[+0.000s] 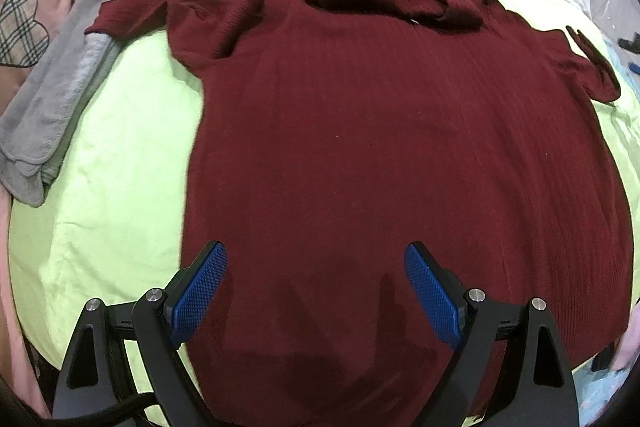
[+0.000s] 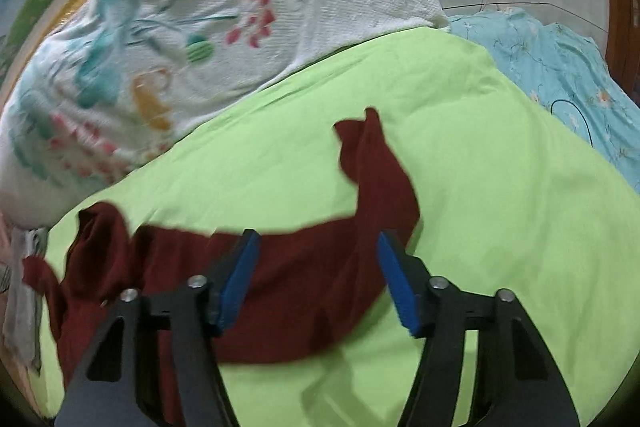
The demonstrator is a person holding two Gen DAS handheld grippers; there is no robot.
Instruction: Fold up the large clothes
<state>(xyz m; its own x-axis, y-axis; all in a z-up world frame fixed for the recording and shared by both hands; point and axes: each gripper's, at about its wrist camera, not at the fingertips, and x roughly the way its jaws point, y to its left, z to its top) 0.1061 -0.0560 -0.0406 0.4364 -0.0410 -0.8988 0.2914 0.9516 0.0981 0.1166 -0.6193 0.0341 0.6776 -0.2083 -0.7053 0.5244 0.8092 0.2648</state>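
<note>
Jaws of both grippers stand released above the maroon sweater (image 1: pixel 400 147); nothing held.

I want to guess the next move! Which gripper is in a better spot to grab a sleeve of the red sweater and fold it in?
Probably the right gripper. Its open jaws hover by the sleeve of the sweater on the green sheet. The left gripper, also open, hangs over the hem, far from either sleeve.

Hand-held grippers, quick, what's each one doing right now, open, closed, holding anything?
Left hand-held gripper: open above the dark red sweater, holding nothing.
Right hand-held gripper: open over the sweater's sleeve, holding nothing.
</note>
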